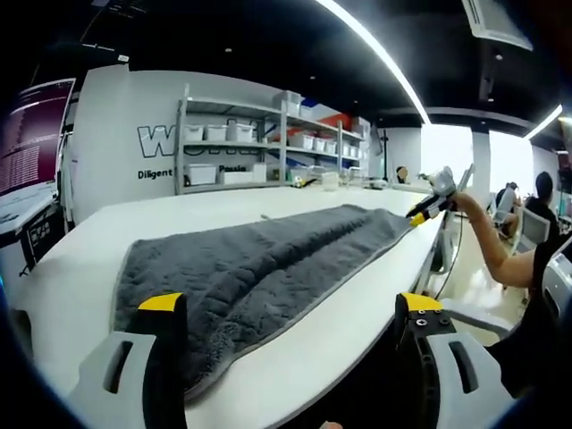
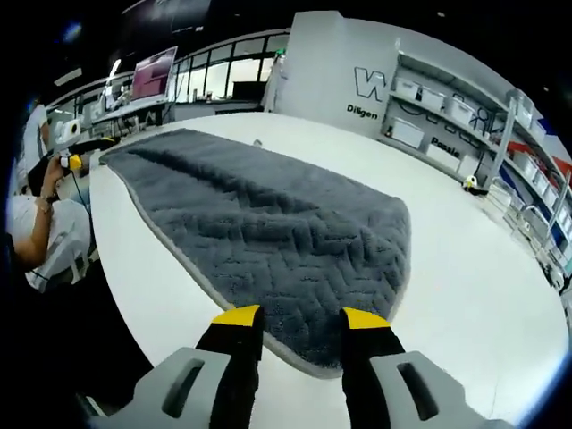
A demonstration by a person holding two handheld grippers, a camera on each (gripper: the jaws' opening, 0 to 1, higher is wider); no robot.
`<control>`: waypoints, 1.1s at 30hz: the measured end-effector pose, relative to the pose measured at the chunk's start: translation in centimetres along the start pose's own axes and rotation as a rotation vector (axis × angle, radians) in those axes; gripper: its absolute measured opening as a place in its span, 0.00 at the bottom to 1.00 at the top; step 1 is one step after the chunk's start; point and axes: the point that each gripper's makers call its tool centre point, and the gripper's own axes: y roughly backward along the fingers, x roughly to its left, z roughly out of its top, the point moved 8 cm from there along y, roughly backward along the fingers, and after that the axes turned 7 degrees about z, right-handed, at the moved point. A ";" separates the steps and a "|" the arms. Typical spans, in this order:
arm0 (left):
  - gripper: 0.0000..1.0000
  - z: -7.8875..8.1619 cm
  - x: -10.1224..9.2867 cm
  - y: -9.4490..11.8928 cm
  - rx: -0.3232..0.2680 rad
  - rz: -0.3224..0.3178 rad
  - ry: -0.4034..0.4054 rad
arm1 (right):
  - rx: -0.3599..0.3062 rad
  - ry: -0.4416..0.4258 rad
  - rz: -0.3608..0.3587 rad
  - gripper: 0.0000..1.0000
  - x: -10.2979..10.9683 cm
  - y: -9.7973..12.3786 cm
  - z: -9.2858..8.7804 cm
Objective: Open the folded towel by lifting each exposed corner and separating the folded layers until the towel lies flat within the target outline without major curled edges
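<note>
Right gripper view has the right gripper (image 2: 302,319) spread over the towel (image 2: 268,228) edge, left gripper (image 1: 290,304) likewise spread; a careless pinch could curl that edge.

The white wall (image 1: 125,134) behind the shelving (image 1: 259,143) carries large letters beginning "W" and smaller dark text starting "Diligent", partly hidden.
</note>
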 end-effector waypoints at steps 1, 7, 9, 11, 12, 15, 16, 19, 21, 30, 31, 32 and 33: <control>0.95 0.0 0.0 0.0 -0.001 0.001 -0.001 | -0.001 -0.011 0.011 0.27 0.0 0.0 0.0; 0.94 -0.1 0.0 0.0 0.002 0.003 -0.001 | 0.002 -0.036 0.049 0.17 0.2 -0.1 -0.1; 0.93 -0.2 -0.2 0.1 -0.001 -0.006 0.006 | 0.000 -0.032 0.053 0.11 0.3 -0.1 -0.2; 0.93 -0.1 -0.5 0.1 -0.006 -0.023 0.018 | 0.000 -0.022 0.057 0.08 0.3 0.0 -0.3; 0.93 -0.1 -0.6 0.1 -0.005 -0.028 0.014 | 0.001 -0.023 0.057 0.07 0.2 0.0 -0.3; 0.93 0.1 -0.8 0.1 -0.005 -0.024 0.003 | 0.004 -0.016 0.059 0.06 0.3 0.1 -0.4; 0.93 0.1 -0.7 0.0 -0.006 -0.024 0.003 | 0.004 -0.004 0.060 0.06 0.4 0.1 -0.4; 0.93 0.2 -0.7 0.0 -0.013 -0.025 0.010 | 0.008 0.004 0.062 0.06 0.4 0.3 -0.5; 0.93 0.2 -0.7 0.0 -0.013 -0.026 0.008 | 0.011 0.010 0.065 0.06 0.6 0.6 -0.8; 0.93 -0.1 -0.5 0.1 -0.003 -0.015 0.010 | 0.003 0.011 0.073 0.06 0.7 1.2 -1.4; 0.93 -0.1 -0.5 0.1 -0.004 -0.014 0.010 | 0.003 0.012 0.074 0.06 0.7 1.3 -1.4; 0.93 -0.1 -0.4 0.1 -0.003 -0.014 0.010 | 0.003 0.011 0.075 0.06 0.8 1.3 -1.4; 0.93 -0.1 -0.4 0.1 -0.002 -0.012 0.011 | 0.004 0.010 0.075 0.06 0.8 1.4 -1.5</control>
